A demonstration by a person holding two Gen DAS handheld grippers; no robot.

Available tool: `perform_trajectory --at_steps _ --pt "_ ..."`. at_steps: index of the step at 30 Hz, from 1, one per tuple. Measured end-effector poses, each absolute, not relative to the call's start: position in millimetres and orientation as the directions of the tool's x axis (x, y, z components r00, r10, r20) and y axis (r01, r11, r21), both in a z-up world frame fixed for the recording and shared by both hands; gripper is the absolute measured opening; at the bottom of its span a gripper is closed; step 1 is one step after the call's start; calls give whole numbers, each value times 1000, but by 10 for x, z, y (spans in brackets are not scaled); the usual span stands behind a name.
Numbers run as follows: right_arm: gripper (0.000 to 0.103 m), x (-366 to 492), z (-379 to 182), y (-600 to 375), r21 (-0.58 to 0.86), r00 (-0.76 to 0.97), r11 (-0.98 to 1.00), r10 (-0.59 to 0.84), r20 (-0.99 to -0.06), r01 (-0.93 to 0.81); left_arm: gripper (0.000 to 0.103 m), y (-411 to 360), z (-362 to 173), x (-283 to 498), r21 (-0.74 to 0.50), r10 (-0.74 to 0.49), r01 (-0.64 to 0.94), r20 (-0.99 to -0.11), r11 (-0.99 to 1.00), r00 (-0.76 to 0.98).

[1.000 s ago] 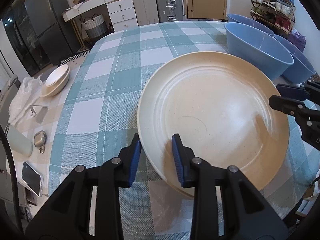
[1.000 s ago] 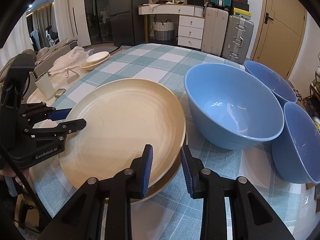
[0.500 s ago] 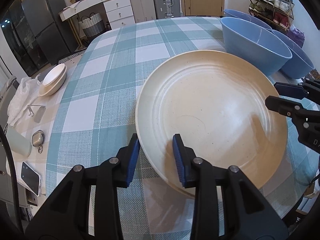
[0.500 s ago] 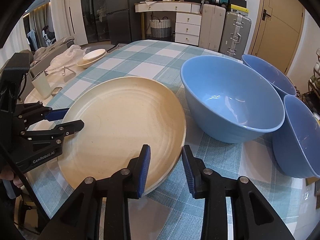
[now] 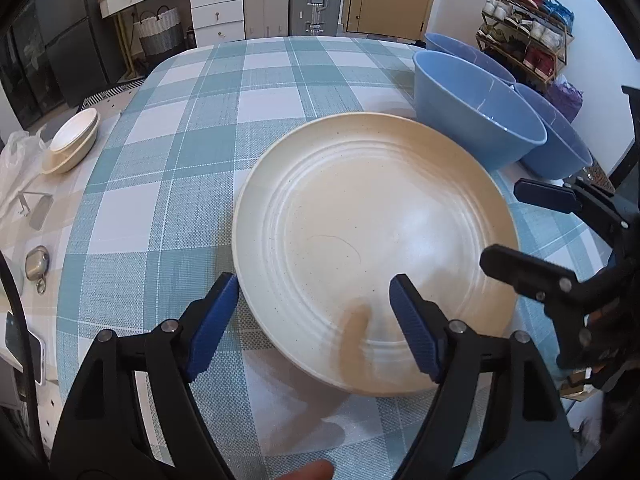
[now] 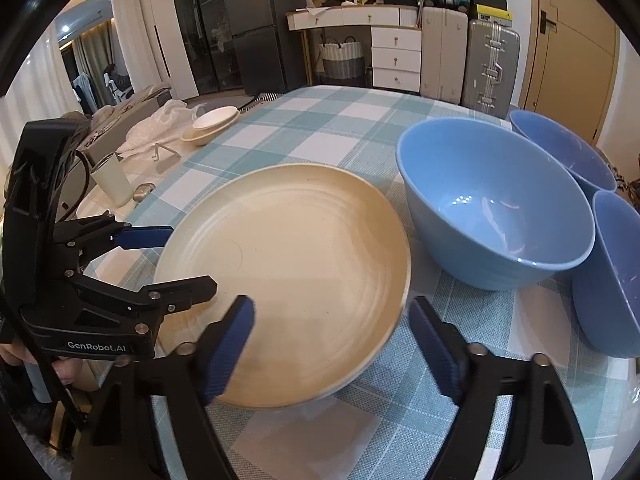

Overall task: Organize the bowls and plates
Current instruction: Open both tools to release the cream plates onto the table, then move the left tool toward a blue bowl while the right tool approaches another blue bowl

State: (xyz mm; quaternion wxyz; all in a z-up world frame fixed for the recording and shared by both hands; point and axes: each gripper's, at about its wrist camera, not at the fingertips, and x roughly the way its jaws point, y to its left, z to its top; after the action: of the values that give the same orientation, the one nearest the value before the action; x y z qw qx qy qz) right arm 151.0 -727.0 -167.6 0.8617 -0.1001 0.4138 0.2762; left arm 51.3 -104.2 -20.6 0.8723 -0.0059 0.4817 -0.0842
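Cream plate (image 5: pixel 372 240) flat on checked tablecloth (image 5: pixel 168 184), face up — left claw (image 5: pixel 314 322), right claw (image 6: pixel 332 344) just spread, rim between, unpinched

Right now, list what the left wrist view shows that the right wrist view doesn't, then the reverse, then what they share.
Only the left wrist view: a shoe rack by the wall, a phone at the left edge and a fingertip at the bottom.

Only the right wrist view: a white cup beside the tablecloth and a person seated far back.

Both: the cream plate flat on the checked tablecloth, blue bowls, small stacked dishes, and the left tool and right tool, jaws just opened, straddling the plate's rim.
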Motion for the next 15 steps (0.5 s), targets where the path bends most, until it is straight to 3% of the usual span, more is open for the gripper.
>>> perform_trajectory --at_steps 5,15 --pt "97 1463 -1598 -7273 50 527 832 395 -753 -552 77 -977 -68 461 -129 -185 139 -813 982 552" --pt "102 1423 -1388 -7391 59 557 840 408 -723 -539 84 -1018 198 374 -109 -189 166 -770 980 609"
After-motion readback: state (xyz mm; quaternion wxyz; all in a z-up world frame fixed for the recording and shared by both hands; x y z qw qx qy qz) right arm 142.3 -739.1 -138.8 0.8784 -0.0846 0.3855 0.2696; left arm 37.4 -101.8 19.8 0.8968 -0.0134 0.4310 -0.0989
